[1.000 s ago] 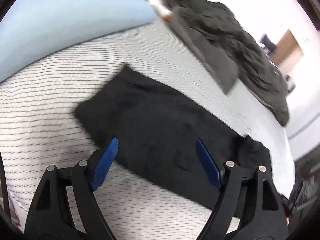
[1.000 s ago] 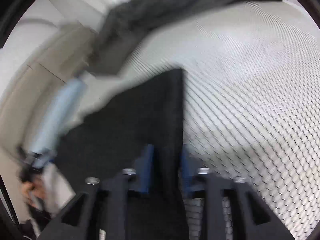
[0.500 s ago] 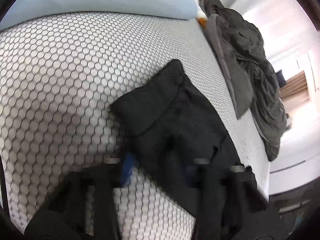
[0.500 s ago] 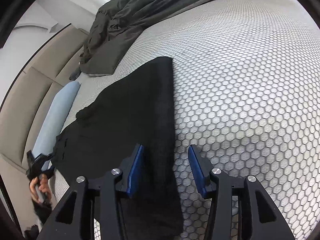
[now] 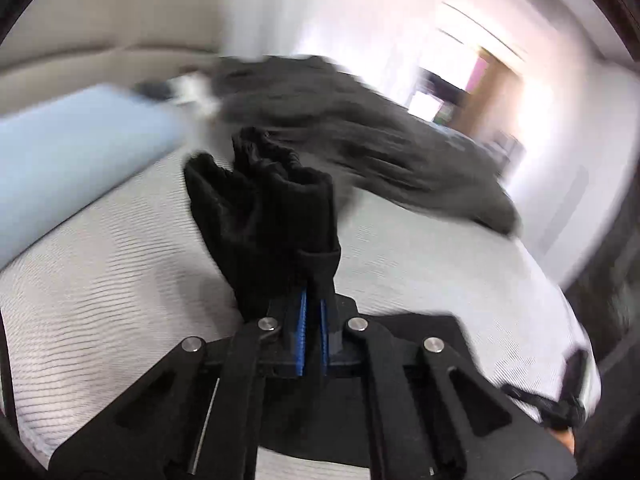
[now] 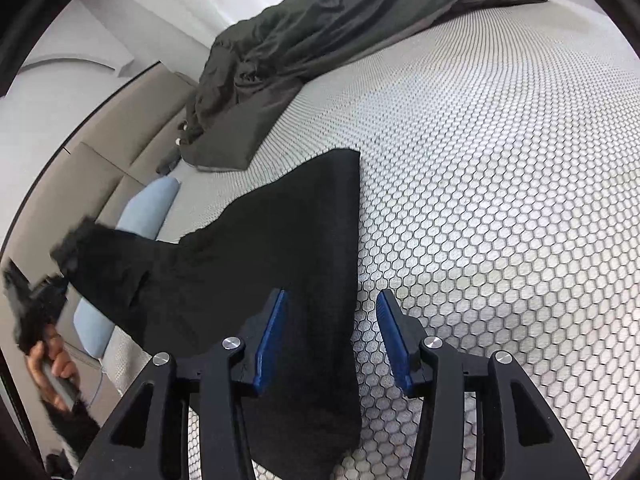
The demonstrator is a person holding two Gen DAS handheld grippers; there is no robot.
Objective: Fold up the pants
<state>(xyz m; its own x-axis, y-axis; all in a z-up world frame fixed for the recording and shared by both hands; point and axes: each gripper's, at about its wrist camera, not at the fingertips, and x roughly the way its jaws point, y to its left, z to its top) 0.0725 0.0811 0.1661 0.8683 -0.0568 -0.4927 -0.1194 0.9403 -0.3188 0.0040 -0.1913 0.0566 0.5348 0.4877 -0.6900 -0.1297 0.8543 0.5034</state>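
Observation:
The black pants [image 6: 280, 232] lie on the bed's honeycomb-patterned mattress [image 6: 500, 200], with the waist end raised at the far left. My left gripper [image 5: 312, 300] is shut on the bunched black pants [image 5: 272, 208] by the waistband and holds that end up off the bed. It shows blurred in the right wrist view as the left gripper [image 6: 44, 292], with a hand [image 6: 52, 368] below it. My right gripper [image 6: 334, 336] is open low over the leg's long edge. The cloth lies under its left pad, and no pad presses on it.
A crumpled dark grey duvet [image 5: 360, 136] [image 6: 320, 40] covers the far side of the bed. A light blue pillow [image 5: 72, 160] [image 6: 148, 208] lies against the beige headboard [image 5: 100, 52]. The bed's edge drops off at the right in the left wrist view.
My left gripper has closed on the waist end and lifted it off the mattress. The right gripper has opened a little off the leg and barely moved.

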